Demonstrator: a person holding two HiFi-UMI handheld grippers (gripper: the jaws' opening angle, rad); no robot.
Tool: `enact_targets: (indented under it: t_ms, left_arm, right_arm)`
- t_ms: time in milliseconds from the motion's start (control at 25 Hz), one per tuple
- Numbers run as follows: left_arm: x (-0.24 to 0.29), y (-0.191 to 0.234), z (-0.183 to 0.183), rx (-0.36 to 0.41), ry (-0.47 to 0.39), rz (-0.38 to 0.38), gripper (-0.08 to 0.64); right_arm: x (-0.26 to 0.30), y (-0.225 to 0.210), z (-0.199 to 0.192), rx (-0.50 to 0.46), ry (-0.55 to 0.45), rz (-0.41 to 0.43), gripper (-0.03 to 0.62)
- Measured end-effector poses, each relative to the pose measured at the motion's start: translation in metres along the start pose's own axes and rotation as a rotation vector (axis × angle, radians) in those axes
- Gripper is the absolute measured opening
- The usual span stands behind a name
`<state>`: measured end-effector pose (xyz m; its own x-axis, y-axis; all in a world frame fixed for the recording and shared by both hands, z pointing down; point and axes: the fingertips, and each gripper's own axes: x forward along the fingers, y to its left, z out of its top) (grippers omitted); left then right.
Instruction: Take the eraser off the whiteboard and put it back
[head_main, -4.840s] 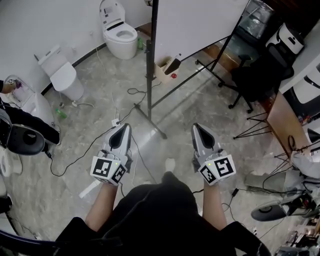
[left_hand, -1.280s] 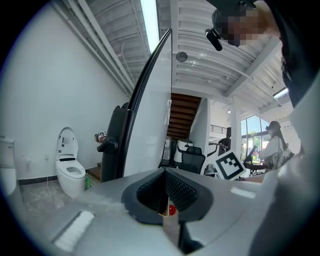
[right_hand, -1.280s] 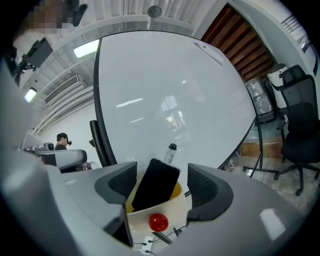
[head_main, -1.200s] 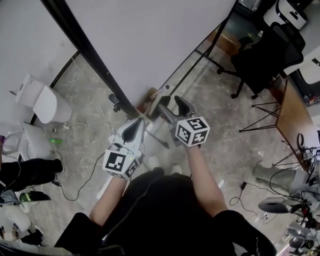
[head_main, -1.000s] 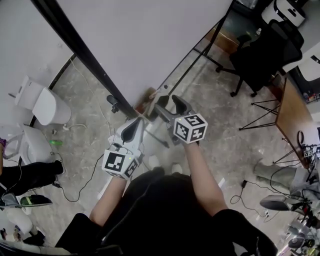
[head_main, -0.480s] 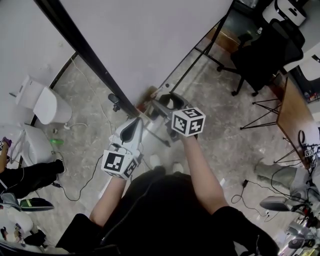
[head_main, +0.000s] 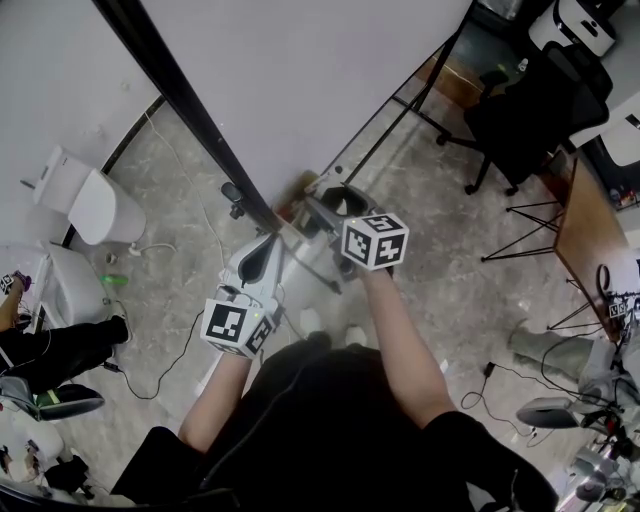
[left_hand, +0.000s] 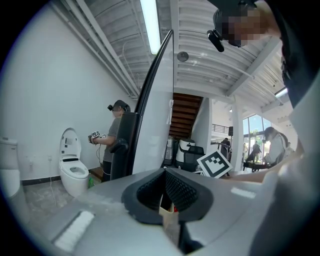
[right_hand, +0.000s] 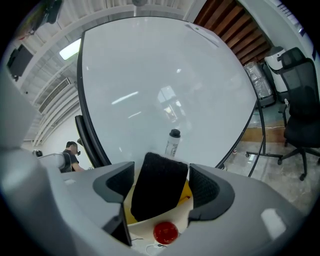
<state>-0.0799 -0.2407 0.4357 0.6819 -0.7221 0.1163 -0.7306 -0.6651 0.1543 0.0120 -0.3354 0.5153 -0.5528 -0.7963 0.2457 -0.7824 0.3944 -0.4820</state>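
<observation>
Eraser (right_hand: 159, 189), black, stands at the whiteboard's (right_hand: 165, 75) lower edge between the right gripper's (right_hand: 162, 174) spread jaws. Only the right gripper view shows a marker (right_hand: 172, 142) just behind it. The left gripper's (left_hand: 167, 189) jaws are pressed together.

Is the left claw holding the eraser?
No, the eraser stands between the right claw's jaws, while the left claw's jaws are together on nothing.

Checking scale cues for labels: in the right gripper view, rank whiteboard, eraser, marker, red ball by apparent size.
1. whiteboard, fills most of the view.
2. eraser, enlarged by nearness to the camera.
3. marker and red ball look about alike; not ranked.
</observation>
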Motion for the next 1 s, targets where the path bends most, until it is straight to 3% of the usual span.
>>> enact_targets:
  t_ms: [80,360,1000]
  left_arm:
    - [-0.001,0.000,-0.001,0.000,-0.001,0.003,0.005]
    - [-0.007,-0.002,-0.002,0.003,-0.005,0.019,0.005]
    - [-0.018,-0.016,0.003,0.008,-0.034,0.065,0.005]
  right_arm:
    - [-0.001,-0.003,0.000,-0.005,-0.001,-0.012,0.313]
    - [-0.008,0.003,0.003,-0.060,-0.026,-0.018,0.290]
    - [-0.025,0.020,0.027,-0.114,-0.106,0.059,0.279]
